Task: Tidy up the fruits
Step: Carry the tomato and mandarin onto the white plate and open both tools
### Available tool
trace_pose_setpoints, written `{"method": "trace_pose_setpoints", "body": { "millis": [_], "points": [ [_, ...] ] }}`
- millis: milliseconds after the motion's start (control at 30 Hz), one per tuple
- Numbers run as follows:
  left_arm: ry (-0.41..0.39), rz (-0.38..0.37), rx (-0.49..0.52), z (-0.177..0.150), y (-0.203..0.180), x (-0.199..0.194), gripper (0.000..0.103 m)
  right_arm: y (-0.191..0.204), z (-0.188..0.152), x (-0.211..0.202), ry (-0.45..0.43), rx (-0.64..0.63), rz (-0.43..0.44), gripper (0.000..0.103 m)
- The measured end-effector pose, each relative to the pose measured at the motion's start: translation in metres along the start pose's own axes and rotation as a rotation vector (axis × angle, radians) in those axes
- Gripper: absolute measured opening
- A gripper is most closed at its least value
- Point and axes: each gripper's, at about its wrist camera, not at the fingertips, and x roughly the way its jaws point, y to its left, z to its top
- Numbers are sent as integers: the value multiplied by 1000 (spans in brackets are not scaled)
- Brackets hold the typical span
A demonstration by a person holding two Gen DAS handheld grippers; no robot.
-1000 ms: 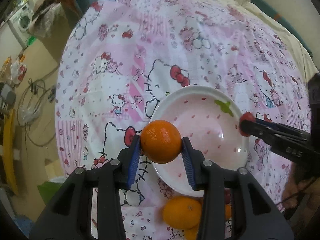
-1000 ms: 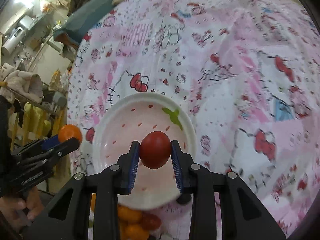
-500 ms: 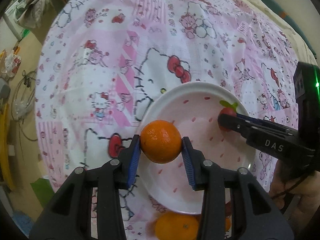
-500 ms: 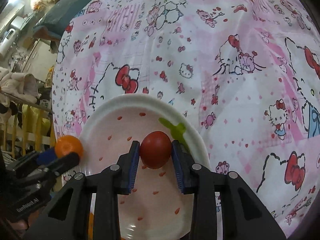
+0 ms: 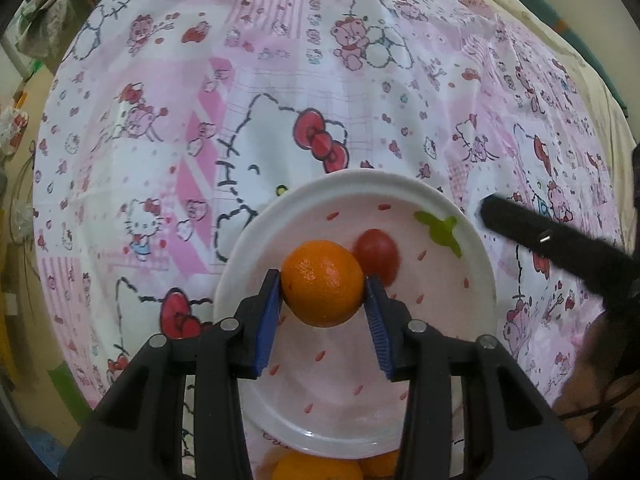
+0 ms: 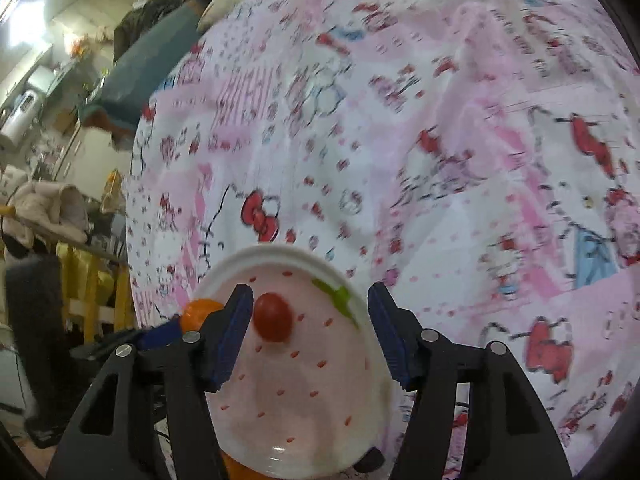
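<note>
One red fruit (image 6: 273, 317) lay in the plate (image 5: 476, 248). The right claw (image 6: 310, 334) stood spread and empty. The left claw (image 5: 322, 308) pinched an orange (image 5: 322, 283) over the plate, not yet released; more oranges (image 5: 316, 468) waited below the rim.

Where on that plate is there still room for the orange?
The near half of the plate, below the orange, is bare. The far side is crowded: the red fruit lies there, beside the green leaf print.
</note>
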Motion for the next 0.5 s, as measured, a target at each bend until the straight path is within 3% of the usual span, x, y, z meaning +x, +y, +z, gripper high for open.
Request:
{"method": "trace_pose_setpoints", "body": {
  "millis": [233, 367, 500],
  "points": [
    [-35, 71, 53, 1, -11, 5, 41, -26, 2, -30, -42, 20, -46, 63],
    [-22, 91, 33, 1, -10, 8, 79, -38, -1, -41, -53, 27, -64, 63],
    [-31, 92, 36, 1, -10, 5, 80, -42, -4, -47, -50, 24, -70, 63]
  ]
}}
